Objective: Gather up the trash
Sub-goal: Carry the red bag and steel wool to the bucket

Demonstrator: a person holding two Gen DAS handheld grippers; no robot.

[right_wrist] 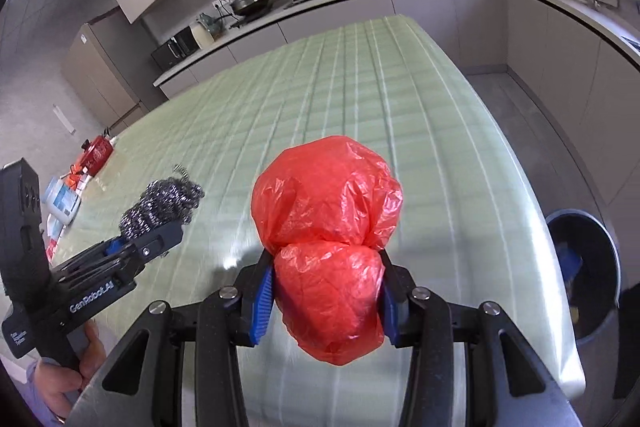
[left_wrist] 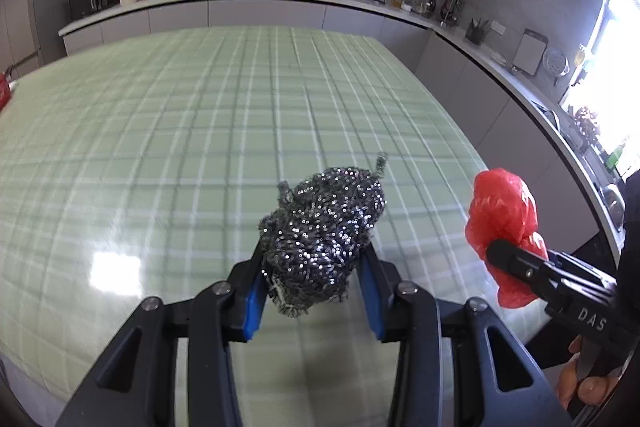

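A grey steel-wool scouring ball point(left_wrist: 324, 235) hangs above the green checked table point(left_wrist: 180, 131), with my left gripper point(left_wrist: 314, 267) shut on it between its blue pads. To its right my right gripper point(left_wrist: 506, 255) carries a crumpled red plastic bag point(left_wrist: 502, 211). In the right wrist view the red bag point(right_wrist: 328, 227) bulges out of my right gripper point(right_wrist: 328, 291), whose jaws are shut on its lower half. The left gripper point(right_wrist: 156, 233) with the scouring ball point(right_wrist: 164, 203) shows at the left there. A dark round bin point(right_wrist: 588, 267) stands on the floor off the table's right edge.
A red object point(right_wrist: 96, 153) and some packets point(right_wrist: 62, 201) lie at the table's far left edge. Kitchen counters point(left_wrist: 280, 1) with pans, a stove and utensils run behind and along the right. A hand point(right_wrist: 68, 383) grips each handle.
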